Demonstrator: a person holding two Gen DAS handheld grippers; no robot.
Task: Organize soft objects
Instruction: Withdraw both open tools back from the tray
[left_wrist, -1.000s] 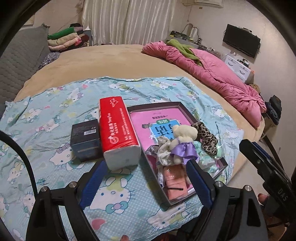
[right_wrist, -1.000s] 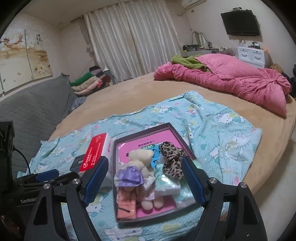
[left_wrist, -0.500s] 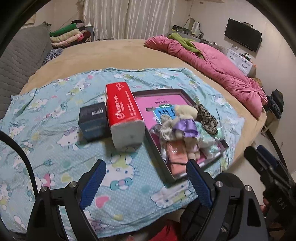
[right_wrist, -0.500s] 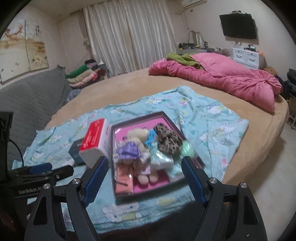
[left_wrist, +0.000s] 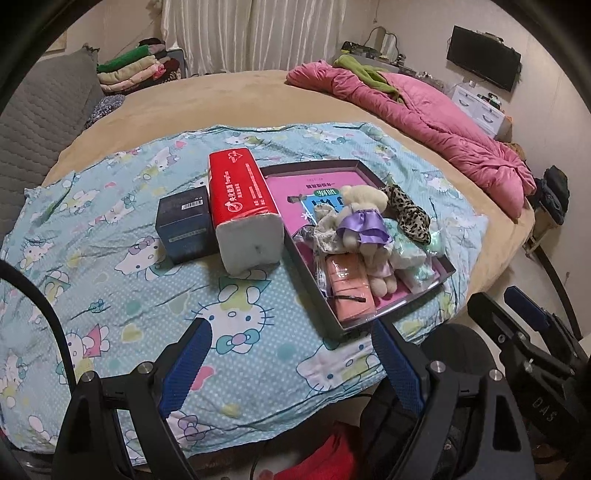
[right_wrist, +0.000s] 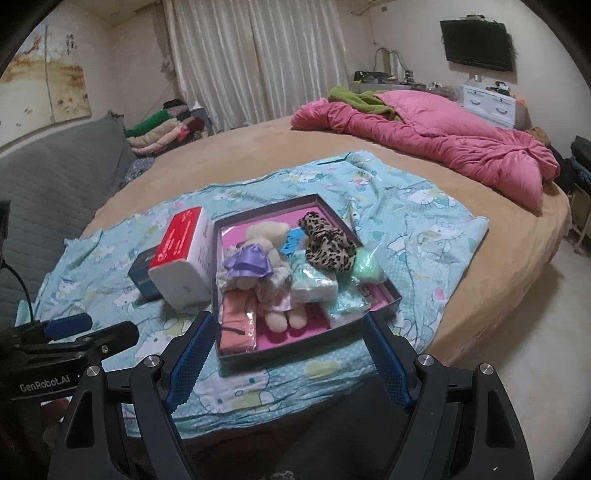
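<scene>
Hovering both grippers, left gripper (left_wrist: 291, 363) and right gripper (right_wrist: 284, 356), jaws apart and empty | near: tray (right_wrist: 306, 350) gathering plush bear (right_wrist: 267, 254), leopard scrunchie (right_wrist: 325, 245) | left: tissue pack (left_wrist: 242, 206), dark box (left_wrist: 183, 223) outside | far: pink quilt (right_wrist: 424, 147)

Both grippers are black frames with silver screw heads and blue textured pads: the left gripper (left_wrist: 291, 363) trails a black cable, and the right gripper (right_wrist: 286, 354) is lettered "DAS" on its body.
</scene>
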